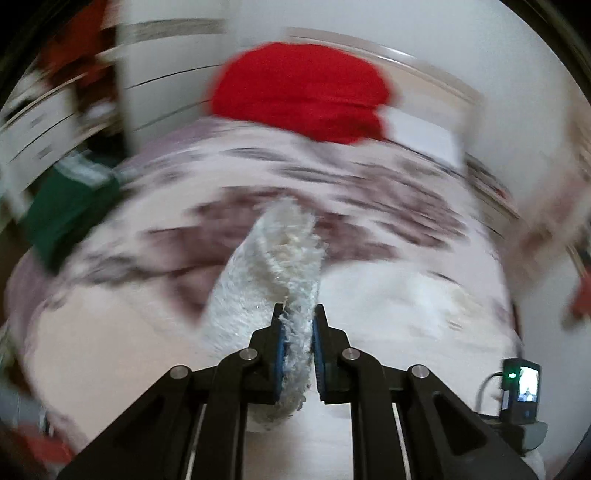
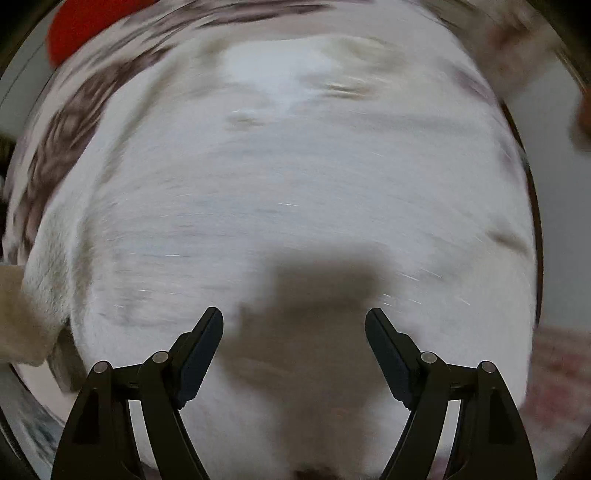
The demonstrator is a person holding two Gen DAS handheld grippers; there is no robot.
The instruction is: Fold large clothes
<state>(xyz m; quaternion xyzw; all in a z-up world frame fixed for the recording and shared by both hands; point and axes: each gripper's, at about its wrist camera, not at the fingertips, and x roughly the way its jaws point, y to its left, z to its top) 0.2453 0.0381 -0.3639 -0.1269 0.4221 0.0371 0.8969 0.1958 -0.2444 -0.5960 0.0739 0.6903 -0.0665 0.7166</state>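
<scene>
A large fuzzy white garment lies over a bed with a brown and white patterned cover [image 1: 177, 236]. My left gripper [image 1: 298, 314] is shut on a raised fold of the white fuzzy garment [image 1: 273, 258], which stands up between the fingers. In the right wrist view the white garment [image 2: 295, 184] fills the frame, spread flat. My right gripper [image 2: 294, 317] is open and empty just above it, casting a shadow on the cloth. Both views are motion blurred.
A red cloth [image 1: 299, 88] lies at the far side of the bed, also at the top left of the right wrist view [image 2: 74, 26]. A green cloth [image 1: 70, 210] lies at the left. A small device with a lit screen [image 1: 524, 391] sits at the right.
</scene>
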